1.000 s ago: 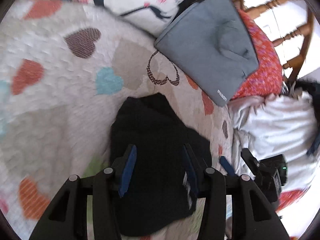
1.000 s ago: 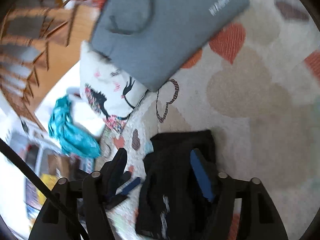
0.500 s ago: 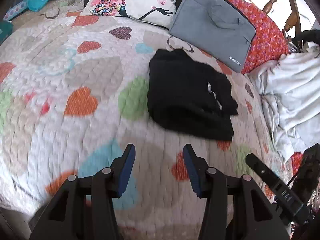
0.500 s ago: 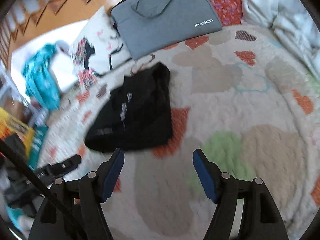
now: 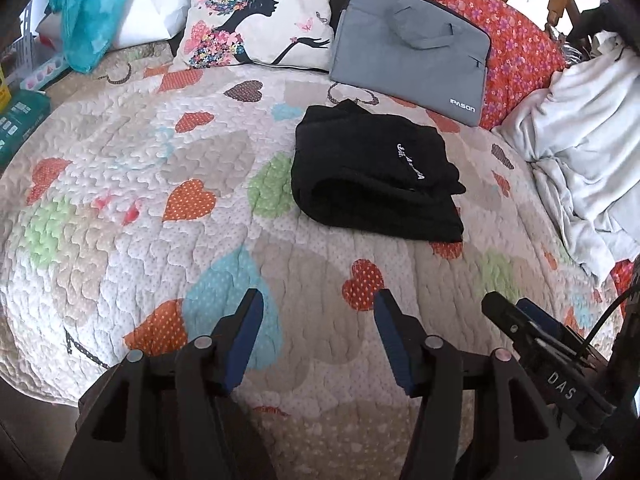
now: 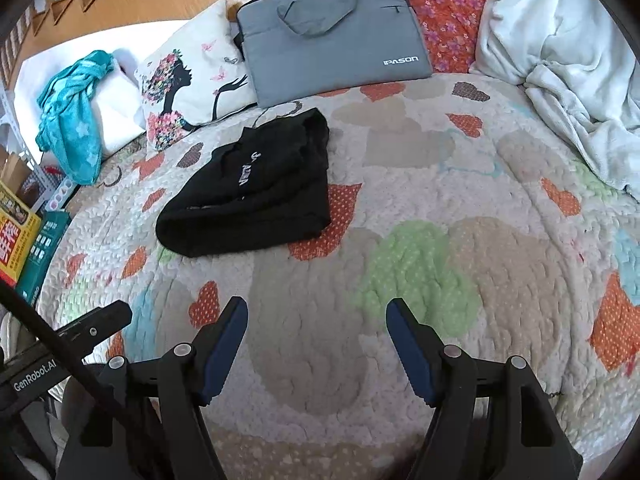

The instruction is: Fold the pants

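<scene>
The black pants (image 5: 372,176) lie folded into a compact rectangle on the heart-patterned quilt (image 5: 160,184), white lettering facing up. They also show in the right wrist view (image 6: 256,196), left of centre. My left gripper (image 5: 318,308) is open and empty, held well back from the pants above the quilt's near part. My right gripper (image 6: 316,312) is open and empty too, also far from the pants. The right gripper's body (image 5: 536,340) shows at the lower right of the left wrist view.
A grey laptop bag (image 5: 408,44) leans on a red floral cushion (image 5: 520,44) behind the pants. A printed pillow (image 5: 256,16) and teal cloth (image 5: 92,12) lie at the back left. A crumpled white blanket (image 5: 588,140) is at the right. Boxes (image 6: 24,240) stand beside the bed.
Both grippers have pulled back and up from the pants, which they were close over a second ago. The folded pants stay lying on the quilt.
</scene>
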Available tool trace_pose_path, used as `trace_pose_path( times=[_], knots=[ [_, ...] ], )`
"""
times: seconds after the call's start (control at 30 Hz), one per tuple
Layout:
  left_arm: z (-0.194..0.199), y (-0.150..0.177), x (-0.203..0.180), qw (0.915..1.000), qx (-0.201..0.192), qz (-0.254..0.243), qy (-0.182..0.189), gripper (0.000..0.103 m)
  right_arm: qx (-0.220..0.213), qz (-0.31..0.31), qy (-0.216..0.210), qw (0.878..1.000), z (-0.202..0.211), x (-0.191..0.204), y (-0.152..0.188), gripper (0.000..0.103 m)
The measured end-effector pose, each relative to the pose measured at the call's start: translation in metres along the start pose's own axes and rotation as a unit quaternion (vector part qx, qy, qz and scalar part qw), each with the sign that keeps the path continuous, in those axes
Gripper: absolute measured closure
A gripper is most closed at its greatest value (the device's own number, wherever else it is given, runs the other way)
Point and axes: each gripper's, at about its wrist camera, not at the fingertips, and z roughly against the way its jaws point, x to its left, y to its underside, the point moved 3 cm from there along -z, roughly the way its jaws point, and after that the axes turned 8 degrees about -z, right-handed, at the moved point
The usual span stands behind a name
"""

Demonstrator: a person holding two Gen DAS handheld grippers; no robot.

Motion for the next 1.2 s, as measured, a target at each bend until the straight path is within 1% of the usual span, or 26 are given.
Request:
trace_pose_path(
  times=[0.23,0.33,0.57,0.87,1.13,1.2],
  knots=[
    [0.001,0.002,-0.009,0.9996,0.002,-0.022,-0.02,0.047,0.006,0.002,0.007,1.0,-0.002,0.001,0.004,0.025],
    [-0.001,0.003,-0.01,0.9994,0.006,-0.027,-0.021,0.047,0.011,0.001,0.01,1.0,-0.005,0.001,0.005,0.025],
    [-0.007,0.006,-0.013,0.9991,0.022,-0.031,-0.017,0.047,0.024,0.011,0.023,0.999,-0.012,0.003,0.007,0.024],
    [-0.013,0.008,-0.013,0.9989,0.032,-0.031,-0.012,0.047,0.037,-0.004,0.031,0.999,-0.018,-0.002,0.007,0.022],
    [-0.018,0.01,-0.013,0.9987,0.041,-0.03,-0.009,0.047,0.043,0.003,0.038,0.998,-0.022,0.0,0.008,0.022],
    [-0.02,0.01,-0.012,0.9984,0.048,-0.029,-0.011,0.047,0.044,0.004,0.038,0.998,-0.023,0.0,0.009,0.021]
  ],
)
